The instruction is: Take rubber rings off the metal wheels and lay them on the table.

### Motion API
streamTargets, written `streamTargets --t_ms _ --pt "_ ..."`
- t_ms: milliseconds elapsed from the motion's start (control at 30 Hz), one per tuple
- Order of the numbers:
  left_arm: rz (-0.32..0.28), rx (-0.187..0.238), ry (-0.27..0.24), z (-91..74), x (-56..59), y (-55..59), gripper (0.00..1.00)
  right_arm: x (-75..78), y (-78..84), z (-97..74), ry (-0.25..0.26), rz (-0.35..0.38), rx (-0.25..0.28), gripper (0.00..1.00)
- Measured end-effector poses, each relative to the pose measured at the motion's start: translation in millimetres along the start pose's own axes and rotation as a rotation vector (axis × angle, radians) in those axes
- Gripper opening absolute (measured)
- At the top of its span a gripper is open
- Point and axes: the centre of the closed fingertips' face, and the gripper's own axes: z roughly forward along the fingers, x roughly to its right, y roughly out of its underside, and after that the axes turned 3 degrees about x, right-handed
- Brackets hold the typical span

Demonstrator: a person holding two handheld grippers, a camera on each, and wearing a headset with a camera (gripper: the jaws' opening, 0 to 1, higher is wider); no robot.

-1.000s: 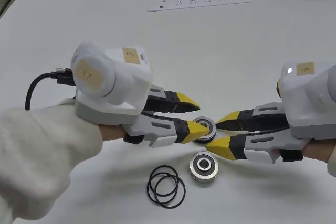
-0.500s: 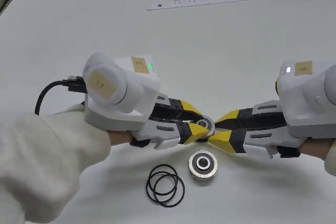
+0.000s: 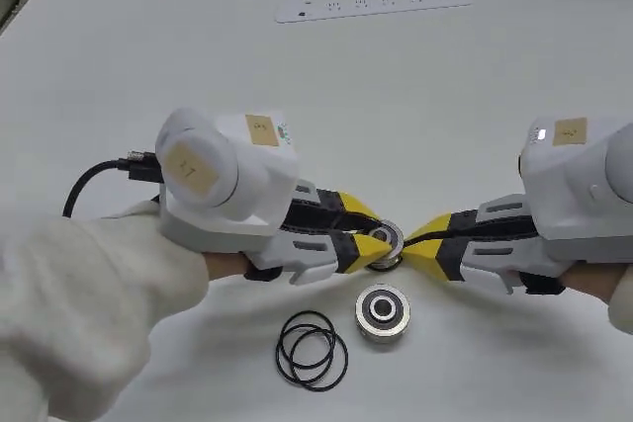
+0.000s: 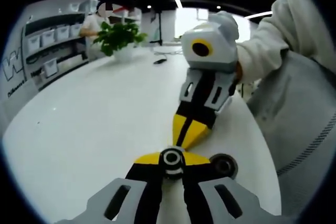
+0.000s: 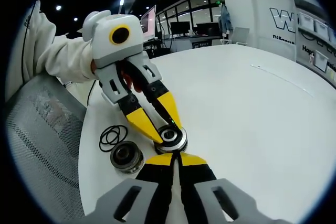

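Observation:
A small metal wheel (image 3: 385,236) with a black rubber ring on it is held just above the table, and my left gripper (image 3: 375,235) is shut on it. In the left gripper view the wheel (image 4: 171,157) sits between my yellow fingertips. My right gripper (image 3: 406,240) comes in from the right with its jaws shut at the wheel's rim, pinching the ring there. The right gripper view shows the same wheel (image 5: 172,136) right at its closed tips (image 5: 174,158). A second wheel (image 3: 383,310) lies flat on the table below them. Three loose black rings (image 3: 314,350) lie to its left.
A white power strip (image 3: 371,4) lies at the table's far edge. A black cable (image 3: 84,185) trails from the left gripper's body. A mesh chair (image 5: 42,145) stands beside the table. Shelves with bins and a potted plant (image 4: 119,38) are far off.
My right gripper has closed from open to shut at the wheel's rim. The left gripper's jaws have tightened on the wheel. Both hands stay in nearly the same place.

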Motion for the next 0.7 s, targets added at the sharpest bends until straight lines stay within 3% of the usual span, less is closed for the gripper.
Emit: streamTargets --t_ms 233,700 --pt "-0.002 0.027 -0.007 -0.7 -0.9 0.7 0.14 3.1 0.6 -1.3 0.014 0.112 0.010 0.00" --pt "0.009 0.009 -0.032 -1.2 -0.7 1.0 0.14 5.5 -4.8 -5.9 0.023 0.245 0.046 0.00"
